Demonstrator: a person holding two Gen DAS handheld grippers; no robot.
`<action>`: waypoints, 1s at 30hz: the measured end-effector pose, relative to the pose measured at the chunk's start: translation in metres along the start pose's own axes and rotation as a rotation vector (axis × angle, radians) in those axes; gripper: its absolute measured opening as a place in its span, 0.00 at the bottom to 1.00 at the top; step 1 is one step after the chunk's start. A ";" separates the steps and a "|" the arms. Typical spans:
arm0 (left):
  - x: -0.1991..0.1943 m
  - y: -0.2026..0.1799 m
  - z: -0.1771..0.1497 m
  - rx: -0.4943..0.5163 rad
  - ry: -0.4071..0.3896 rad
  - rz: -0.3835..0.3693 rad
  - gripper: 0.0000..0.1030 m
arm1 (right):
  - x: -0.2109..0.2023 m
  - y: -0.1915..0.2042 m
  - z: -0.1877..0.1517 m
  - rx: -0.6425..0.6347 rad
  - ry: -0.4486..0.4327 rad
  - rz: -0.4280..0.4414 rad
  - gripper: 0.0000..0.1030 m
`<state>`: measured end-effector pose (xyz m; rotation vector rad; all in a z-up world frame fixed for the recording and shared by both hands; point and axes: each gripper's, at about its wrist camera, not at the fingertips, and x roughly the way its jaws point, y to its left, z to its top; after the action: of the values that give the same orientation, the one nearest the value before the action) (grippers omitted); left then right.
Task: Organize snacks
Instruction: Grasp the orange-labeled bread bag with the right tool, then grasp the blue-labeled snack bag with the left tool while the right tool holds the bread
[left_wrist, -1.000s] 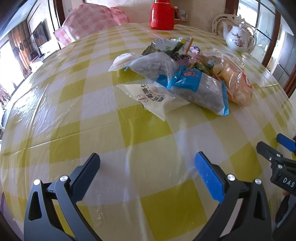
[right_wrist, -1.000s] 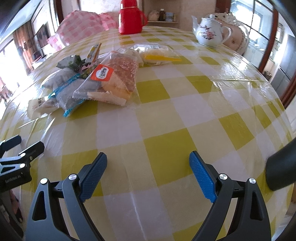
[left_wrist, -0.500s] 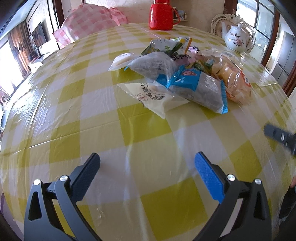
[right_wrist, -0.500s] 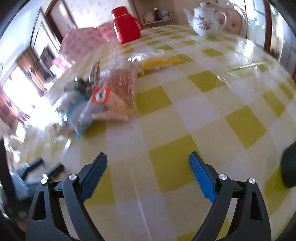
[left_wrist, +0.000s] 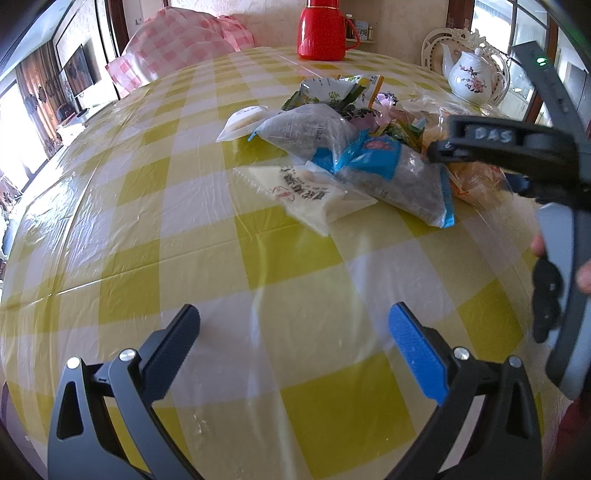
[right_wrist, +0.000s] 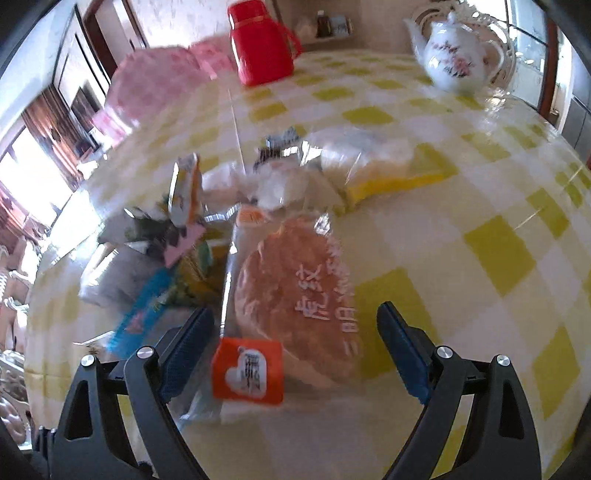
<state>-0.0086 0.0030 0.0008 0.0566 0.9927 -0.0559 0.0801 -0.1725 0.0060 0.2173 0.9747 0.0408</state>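
A heap of snack packets lies on the yellow-checked table (left_wrist: 207, 258). In the left wrist view a white packet (left_wrist: 314, 192) lies nearest, with a blue-edged clear bag (left_wrist: 391, 173) and a grey bag (left_wrist: 314, 129) behind it. My left gripper (left_wrist: 295, 332) hovers open over bare cloth, well short of the heap. My right gripper (right_wrist: 295, 332) is open with its fingers on either side of a clear bag of round brown bread (right_wrist: 295, 302) with an orange label. A yellow packet (right_wrist: 391, 177) lies beyond. The right gripper's body (left_wrist: 517, 155) crosses the right of the left view.
A red thermos jug (left_wrist: 321, 29) stands at the far edge of the table, and a white flowered teapot (left_wrist: 472, 77) at the far right. A pink checked cover (left_wrist: 177, 48) lies behind the table on the left. A person's hand (left_wrist: 583, 273) holds the right gripper.
My right gripper has swung left and forward over the heap, and the bread bag now lies between its open fingers. My left gripper has barely moved.
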 end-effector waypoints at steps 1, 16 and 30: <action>0.000 0.000 0.000 0.000 0.000 0.000 0.99 | 0.000 -0.001 -0.001 0.004 -0.007 0.007 0.81; -0.016 0.001 -0.005 -0.159 -0.019 -0.206 0.99 | -0.072 -0.040 -0.061 -0.036 -0.087 0.072 0.47; 0.016 -0.082 0.061 -0.289 -0.024 -0.060 0.99 | -0.124 -0.079 -0.106 0.027 -0.258 -0.112 0.48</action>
<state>0.0447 -0.0836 0.0192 -0.2382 0.9703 0.0328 -0.0818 -0.2490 0.0337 0.1868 0.7295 -0.1013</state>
